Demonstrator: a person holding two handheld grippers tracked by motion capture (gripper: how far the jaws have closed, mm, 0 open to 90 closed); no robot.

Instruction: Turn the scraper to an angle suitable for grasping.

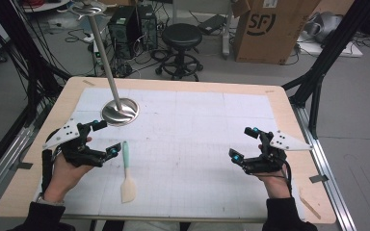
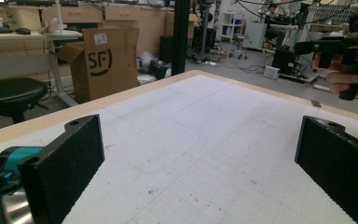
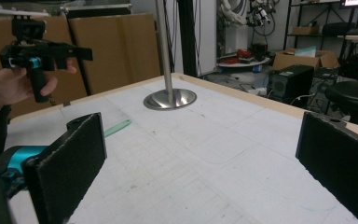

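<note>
The spatula (image 1: 126, 174) lies flat on the white mat (image 1: 197, 144) near the table's (image 1: 183, 83) front left, its mint-green handle pointing away from the person and its pale blade toward the front edge. Nothing touches it. In the right gripper view a short stretch of the green handle (image 3: 117, 127) shows beyond the left jaw.

Just to the spatula's left in the high view is the left gripper (image 1: 103, 138), held above the mat in the person's left hand (image 1: 67, 174). Its jaws stand wide apart with nothing between them — the left gripper view looks across bare mat between the two black pads. The nearer jaw tip hangs just beside the handle's top end, apart from it.

Behind that gripper stands the metal stand (image 1: 119, 111): a round dished base on the mat's back left corner, with a thin pole rising and leaning toward the top of the high view. The right gripper view shows the same base (image 3: 170, 99) and upright pole.

The right gripper (image 1: 244, 143) is well apart from the spatula, at the mat's right side, held in the right hand (image 1: 275, 185). Its jaws are also spread wide and empty.

Beyond the table sit a black stool (image 1: 181, 36) and a cardboard box (image 1: 270, 29) on the floor.
</note>
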